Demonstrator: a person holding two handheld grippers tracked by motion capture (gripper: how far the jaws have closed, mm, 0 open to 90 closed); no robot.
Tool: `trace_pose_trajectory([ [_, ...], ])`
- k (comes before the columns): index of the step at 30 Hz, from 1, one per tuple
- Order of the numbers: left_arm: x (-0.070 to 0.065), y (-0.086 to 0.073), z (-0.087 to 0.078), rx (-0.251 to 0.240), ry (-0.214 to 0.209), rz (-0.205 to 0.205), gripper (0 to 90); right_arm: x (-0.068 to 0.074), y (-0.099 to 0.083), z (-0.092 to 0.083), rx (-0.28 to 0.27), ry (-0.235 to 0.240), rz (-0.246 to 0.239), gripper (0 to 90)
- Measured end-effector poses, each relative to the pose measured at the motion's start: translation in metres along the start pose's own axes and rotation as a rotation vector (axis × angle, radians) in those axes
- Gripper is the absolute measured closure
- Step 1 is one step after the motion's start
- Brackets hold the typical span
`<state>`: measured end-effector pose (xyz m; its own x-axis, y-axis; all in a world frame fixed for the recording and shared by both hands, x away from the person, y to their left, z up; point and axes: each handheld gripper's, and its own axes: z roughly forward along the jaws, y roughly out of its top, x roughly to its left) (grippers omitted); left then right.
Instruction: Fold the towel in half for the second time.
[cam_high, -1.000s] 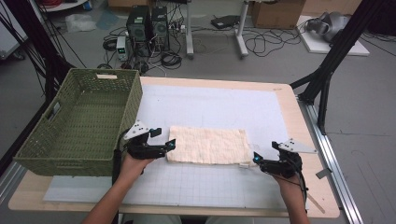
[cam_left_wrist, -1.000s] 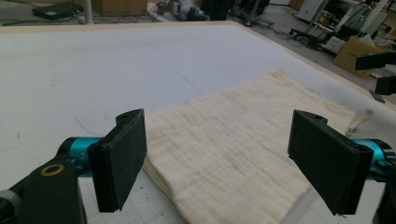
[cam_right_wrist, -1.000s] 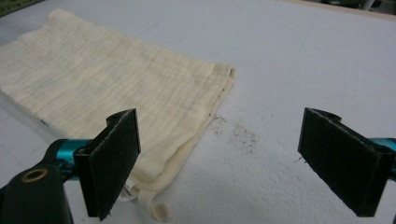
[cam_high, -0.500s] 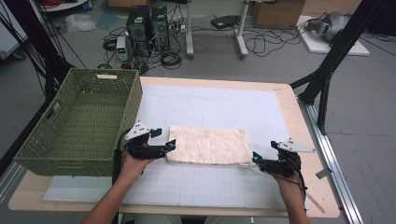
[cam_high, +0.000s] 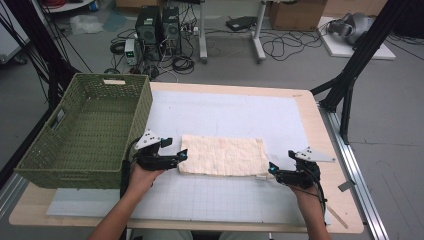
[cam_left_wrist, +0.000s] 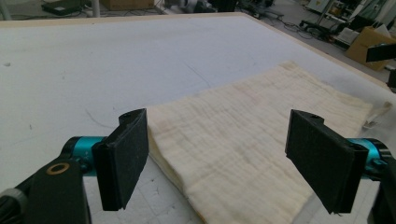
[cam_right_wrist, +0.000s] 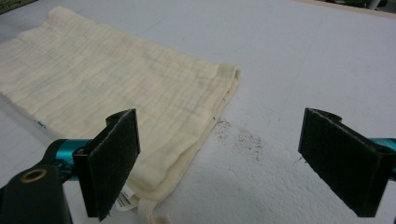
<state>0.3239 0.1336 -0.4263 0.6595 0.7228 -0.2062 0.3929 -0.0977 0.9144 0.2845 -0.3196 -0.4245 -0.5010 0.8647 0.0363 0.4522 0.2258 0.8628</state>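
**Grippers poised at both ends of the folded cloth**

Left gripper (cam_high: 181, 155) sits with its jaws spread wide at the near-left corner of the folded cream muslin cloth (cam_high: 223, 156), and the right gripper (cam_high: 271, 169) is just as open at the near-right corner. Neither has hold of anything. The cloth lies flat in the middle of the high view, on the white gridded mat (cam_high: 235, 112).

My worry is the layers. In the left gripper view the stacked edges (cam_left_wrist: 164, 161) show beside the left-hand jaw; a shallow bite would likely catch just the top ply, and the fold would peel open on the lift. On the right, the corner with its small label (cam_right_wrist: 125, 199) and loose thread lies by the left-hand jaw, while the other jaw stands over bare mat, so a close from there may pinch only the hem or miss.

Off to the left of the high view stands the green woven basket (cam_high: 102, 97), its wall close behind the left gripper; a careless swing could knock it. Nothing else crowds the tabletop.
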Motion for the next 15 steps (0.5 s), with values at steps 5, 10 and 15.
trace_pose_trajectory([
  [5, -0.001, -0.001, 0.002, 0.015, 0.008, 0.002, 22.1, -0.001, 0.0, 0.0, 0.001, 0.002, 0.004, 12.0],
  [10, -0.001, 0.004, 0.003, 0.022, 0.015, -0.012, 21.8, -0.001, -0.001, 0.001, 0.008, 0.009, 0.003, 12.0],
  [15, 0.002, 0.014, 0.01, 0.025, -0.003, -0.035, 21.9, -0.004, -0.002, -0.002, -0.005, 0.008, 0.016, 12.0],
])
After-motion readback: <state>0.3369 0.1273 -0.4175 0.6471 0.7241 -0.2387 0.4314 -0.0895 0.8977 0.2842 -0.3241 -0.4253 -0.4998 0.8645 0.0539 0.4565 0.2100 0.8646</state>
